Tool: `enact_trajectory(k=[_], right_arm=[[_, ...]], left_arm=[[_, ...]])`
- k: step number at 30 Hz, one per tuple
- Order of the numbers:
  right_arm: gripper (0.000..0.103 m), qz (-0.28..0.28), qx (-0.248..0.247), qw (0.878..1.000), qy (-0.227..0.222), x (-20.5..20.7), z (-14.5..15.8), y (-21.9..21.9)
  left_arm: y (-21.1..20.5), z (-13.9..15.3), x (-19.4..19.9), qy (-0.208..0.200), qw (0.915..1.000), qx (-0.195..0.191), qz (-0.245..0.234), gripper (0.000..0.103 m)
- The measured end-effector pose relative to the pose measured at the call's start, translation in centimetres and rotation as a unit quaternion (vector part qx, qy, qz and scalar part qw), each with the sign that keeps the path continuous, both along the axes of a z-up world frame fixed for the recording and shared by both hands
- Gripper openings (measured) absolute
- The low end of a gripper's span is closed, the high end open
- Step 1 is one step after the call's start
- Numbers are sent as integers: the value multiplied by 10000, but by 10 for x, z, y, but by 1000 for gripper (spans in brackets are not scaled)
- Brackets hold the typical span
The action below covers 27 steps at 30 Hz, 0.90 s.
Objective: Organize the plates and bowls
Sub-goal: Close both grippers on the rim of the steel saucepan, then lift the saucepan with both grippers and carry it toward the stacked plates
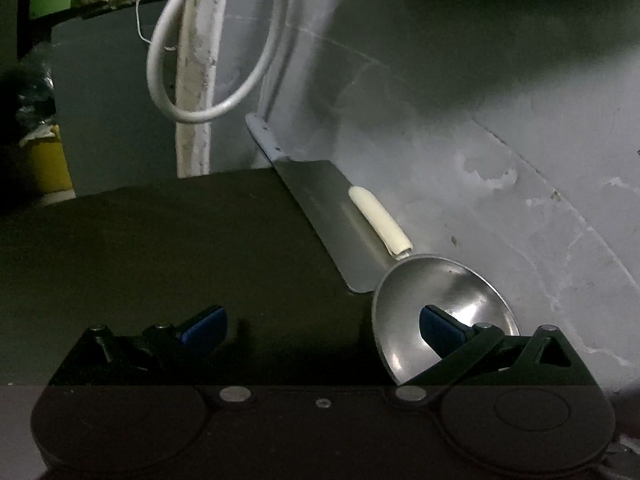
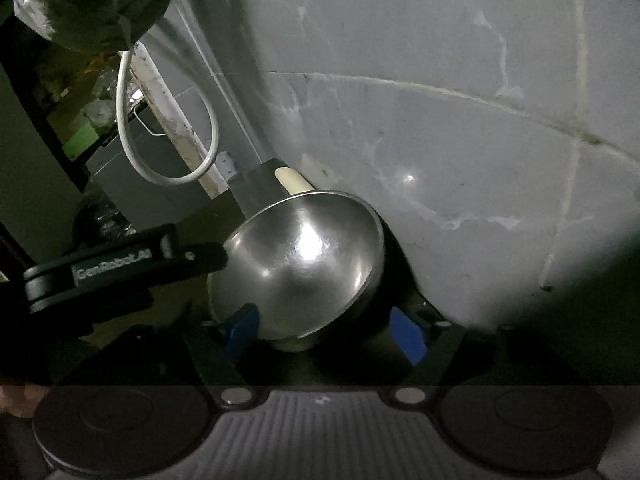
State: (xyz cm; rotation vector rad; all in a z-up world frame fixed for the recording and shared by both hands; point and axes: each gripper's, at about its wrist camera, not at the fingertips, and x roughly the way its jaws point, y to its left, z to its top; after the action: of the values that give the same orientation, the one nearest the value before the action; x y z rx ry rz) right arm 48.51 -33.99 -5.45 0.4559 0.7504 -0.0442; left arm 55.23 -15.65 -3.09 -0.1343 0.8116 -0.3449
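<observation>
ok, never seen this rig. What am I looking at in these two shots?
No robot: a person holds a two-finger gripper in each hand, each with a fisheye camera looking along its fingers. One picture is from the left gripper, the other from the right gripper. A steel bowl sits on a dark surface by a grey wall, near a flat steel sheet and a looped white cable. The right gripper's blue pads flank the bowl without clearly pressing it. The left gripper is open, one finger over the bowl. Nothing looks held.

A steel bowl point(image 2: 296, 264) sits tilted on the dark table point(image 1: 160, 248) beside the wall.
</observation>
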Motion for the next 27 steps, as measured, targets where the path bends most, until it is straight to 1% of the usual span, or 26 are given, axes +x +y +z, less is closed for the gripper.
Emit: enact_trajectory(k=[2, 3, 5, 6, 8, 9, 11, 12, 14, 17, 20, 23, 27], right_arm=[[65, -12, -36, 10000, -38, 1, -1, 2], [63, -3, -65, 10000, -11, 2, -2, 2], [60, -26, -67, 10000, -8, 2, -3, 2], [59, -46, -64, 10000, -12, 2, -2, 1], [56, -23, -51, 10000, 7, 3, -3, 0], [55, -24, -49, 10000, 12, 4, -4, -1], [50, -34, -39, 10000, 17, 2, -3, -3], [49, -39, -25, 10000, 21, 2, -3, -4], [42, -44, -20, 10000, 23, 0, -2, -6], [36, -20, -27, 10000, 67, -3, -2, -8], [33, 4, -1, 10000, 83, -9, 1, -8], [32, 69, 21, 10000, -10, -19, 8, -5], [32, 190, 39, 9995, -230, -40, 26, 4]], left_arm=[[-2, -4, 4, 89, 9999, -74, -51, 92], [-3, -6, 6, 131, 9998, -113, -62, 88], [-4, -8, 9, 216, 9994, -216, -145, 73], [-4, -9, 9, 257, 9992, -248, -197, 69], [-6, -9, 9, 305, 9987, -296, -274, 53], [-7, -10, 9, 334, 9985, -308, -314, 48], [-10, -11, 8, 391, 9979, -319, -394, 33], [-11, -12, 7, 406, 9978, -315, -423, 27], [-11, -12, 4, 410, 9974, -369, -467, 15], [-10, -10, -4, 384, 9976, -287, -496, 14], [-5, -5, -15, 362, 9979, -223, -489, 14], [3, 9, -32, 190, 9987, -250, -414, 14], [17, 31, -57, -55, 9990, -275, -338, 14]])
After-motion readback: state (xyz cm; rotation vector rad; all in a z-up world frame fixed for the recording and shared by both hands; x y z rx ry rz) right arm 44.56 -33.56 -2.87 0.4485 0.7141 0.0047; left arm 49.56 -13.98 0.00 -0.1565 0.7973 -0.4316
